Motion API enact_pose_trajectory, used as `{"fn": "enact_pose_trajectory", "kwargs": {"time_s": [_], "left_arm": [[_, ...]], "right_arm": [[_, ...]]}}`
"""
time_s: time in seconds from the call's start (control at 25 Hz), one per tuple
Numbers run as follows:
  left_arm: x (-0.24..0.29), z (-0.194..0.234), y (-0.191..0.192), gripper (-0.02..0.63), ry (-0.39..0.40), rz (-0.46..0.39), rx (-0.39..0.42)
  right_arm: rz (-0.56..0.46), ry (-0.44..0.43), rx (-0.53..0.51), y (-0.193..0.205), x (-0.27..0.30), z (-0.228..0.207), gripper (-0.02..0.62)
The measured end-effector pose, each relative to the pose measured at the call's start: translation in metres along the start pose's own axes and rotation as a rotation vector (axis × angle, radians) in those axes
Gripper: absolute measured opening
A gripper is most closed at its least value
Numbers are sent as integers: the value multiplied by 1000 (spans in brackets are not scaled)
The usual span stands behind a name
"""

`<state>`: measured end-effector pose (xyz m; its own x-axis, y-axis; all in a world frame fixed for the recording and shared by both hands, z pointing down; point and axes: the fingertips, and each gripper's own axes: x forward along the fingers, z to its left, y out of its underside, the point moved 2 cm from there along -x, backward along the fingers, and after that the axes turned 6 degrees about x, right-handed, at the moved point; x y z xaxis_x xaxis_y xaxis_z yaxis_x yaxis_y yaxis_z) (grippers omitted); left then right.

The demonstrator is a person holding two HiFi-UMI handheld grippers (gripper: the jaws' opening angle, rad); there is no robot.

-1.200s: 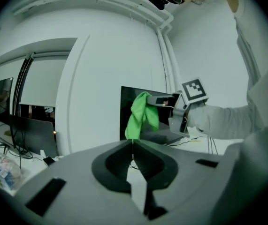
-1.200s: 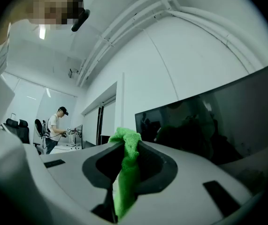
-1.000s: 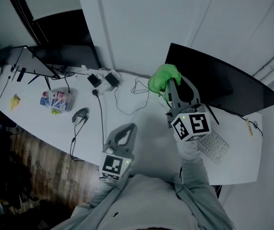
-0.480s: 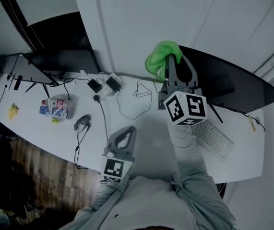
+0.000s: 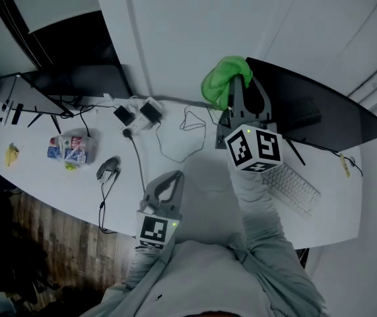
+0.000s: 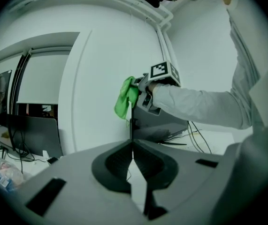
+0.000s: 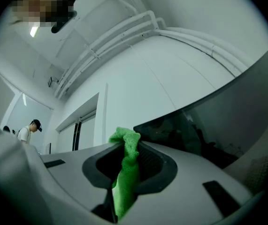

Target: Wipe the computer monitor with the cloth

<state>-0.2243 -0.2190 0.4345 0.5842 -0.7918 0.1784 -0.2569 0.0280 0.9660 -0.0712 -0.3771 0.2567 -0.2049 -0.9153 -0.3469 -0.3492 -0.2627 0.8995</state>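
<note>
**Desk:** Item one, your right hand-held gripper?

**Operator:** My right hand-held gripper (image 5: 241, 88) is raised and its jaws are clamped on the green cloth (image 5: 222, 81). A fold of the cloth runs down between the pads and a bunch of it sticks out past the tips.

**Desk:** Where is the cloth in relation to the monitor?

**Operator:** It is at the upper left corner of the dark monitor (image 5: 313, 111), which stands at the back of the white counter (image 5: 195, 164). I cannot tell whether it is touching or just beside.

**Desk:** And the left?

**Operator:** My left hand-held gripper (image 5: 168, 187) is low and near my body. Its jaws are together with nothing between them.

**Desk:** Any containers?

**Operator:** One, a clear bag (image 5: 66, 149) lying far left on the counter. It holds colourful packets that are too small for me to identify.

**Desk:** Anything else?

**Operator:** A keyboard (image 5: 294, 190) sits in front of the monitor. Two plug adapters (image 5: 138, 114) with loose cables lie near the wall. A second monitor (image 5: 76, 81) stands at the far left.
</note>
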Motion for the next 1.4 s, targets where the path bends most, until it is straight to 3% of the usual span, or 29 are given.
{"fn": "enact_pose_trajectory", "kwargs": {"time_s": [0.16,0.48,1.04,1.4], "left_arm": [[4,1,5,23,-11,9,-67],[16,2,11,23,20,-2,-41],[37,12,20,23,35,22,-154],[50,12,34,23,63,38,-144]], "right_arm": [[51,11,-27,22,-6,-7,74],[128,59,-24,62,-19,-21,74],[314,134,-26,162,-48,-54,74],[474,208,4,231,-70,-76,74]]}}
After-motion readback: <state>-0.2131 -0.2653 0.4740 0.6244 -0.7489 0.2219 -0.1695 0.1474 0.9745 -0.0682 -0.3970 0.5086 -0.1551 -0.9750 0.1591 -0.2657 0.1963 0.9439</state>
